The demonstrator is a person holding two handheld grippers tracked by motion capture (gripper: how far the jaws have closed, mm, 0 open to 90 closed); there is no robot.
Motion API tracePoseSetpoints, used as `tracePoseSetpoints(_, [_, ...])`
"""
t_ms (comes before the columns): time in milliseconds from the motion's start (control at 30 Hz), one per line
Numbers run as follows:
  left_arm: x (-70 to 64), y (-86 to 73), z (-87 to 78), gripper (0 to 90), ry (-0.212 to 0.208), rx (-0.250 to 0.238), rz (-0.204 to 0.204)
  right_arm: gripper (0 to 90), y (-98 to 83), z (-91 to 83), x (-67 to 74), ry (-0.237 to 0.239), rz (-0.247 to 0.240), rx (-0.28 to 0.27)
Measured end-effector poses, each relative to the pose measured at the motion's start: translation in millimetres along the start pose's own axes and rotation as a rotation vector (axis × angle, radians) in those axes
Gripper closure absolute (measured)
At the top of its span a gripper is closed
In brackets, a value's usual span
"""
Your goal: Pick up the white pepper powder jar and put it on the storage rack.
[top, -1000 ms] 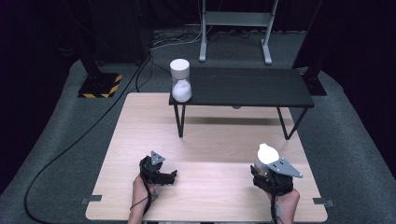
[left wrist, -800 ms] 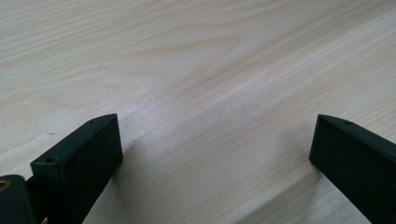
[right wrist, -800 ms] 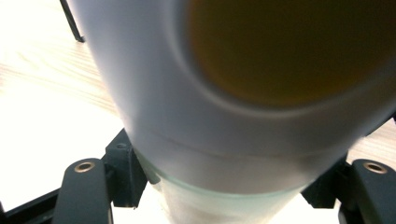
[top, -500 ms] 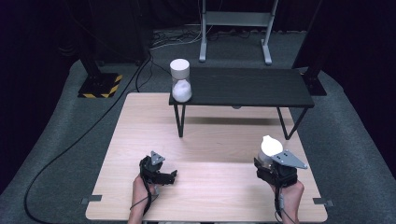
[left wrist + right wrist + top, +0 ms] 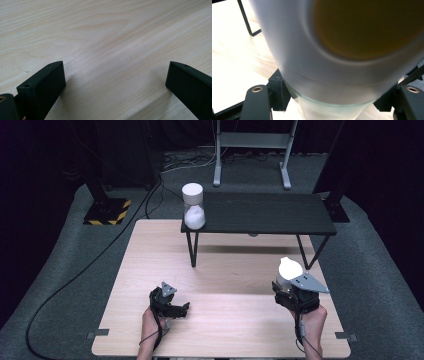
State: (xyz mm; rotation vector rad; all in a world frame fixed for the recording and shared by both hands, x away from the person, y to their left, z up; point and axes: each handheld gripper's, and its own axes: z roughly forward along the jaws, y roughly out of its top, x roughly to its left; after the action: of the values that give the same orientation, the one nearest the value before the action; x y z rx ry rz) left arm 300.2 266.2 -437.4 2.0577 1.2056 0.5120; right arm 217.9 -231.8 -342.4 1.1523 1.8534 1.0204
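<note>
While clamping a white-lidded jar (image 5: 289,269), right gripper (image 5: 290,281) hangs above table (image 5: 225,270).

From above our side we look forward and down over the whole wooden table (image 5: 225,270), with the black bench (image 5: 260,212) at its far edge. Our left gripper view sits low and close, facing along the bare tabletop (image 5: 105,45). Our right gripper view looks past a white-capped jar (image 5: 332,50) pressed near the lens; the same jar (image 5: 289,269) appears small from above.
</note>
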Motion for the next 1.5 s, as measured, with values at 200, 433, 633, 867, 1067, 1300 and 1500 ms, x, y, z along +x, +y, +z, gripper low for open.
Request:
tracePoseSetpoints(200, [0.0, -0.1, 0.0, 2.5, 0.0, 0.0, 0.0, 30.1, 8.6, 0.9, -2.1, -0.002, -0.009, -0.013])
tracePoseSetpoints(433, [0.0, -0.1, 0.0, 2.5, 0.0, -0.001, 0.0, 30.0, 18.9, 0.2, -3.9, 0.004, -0.027, -0.033])
tracePoseSetpoints(633, [0.0, -0.1, 0.0, 2.6, 0.0, -0.001, 0.0, 30.0, 25.6, 1.6, -7.8, 0.013, -0.026, -0.042])
tracePoseSetpoints(867, [0.0, -0.1, 0.0, 2.7, 0.0, -0.001, 0.0, 30.0, 32.5, 3.7, -10.0, 0.017, -0.032, -0.044])
tracePoseSetpoints(1067, [0.1, -0.1, 0.0, 2.7, -0.001, -0.001, 0.001, 30.0, 38.8, 5.8, -12.7, 0.023, -0.036, -0.048])
tracePoseSetpoints(1300, [0.1, -0.2, 0.0, 2.7, -0.001, -0.002, 0.001, 30.0, 46.5, 6.9, -16.1, 0.026, -0.037, -0.055])
tracePoseSetpoints(1500, [0.1, -0.2, 0.0, 2.7, -0.001, -0.001, 0.001, 30.1, 51.7, 8.5, -19.4, 0.025, -0.035, -0.056])
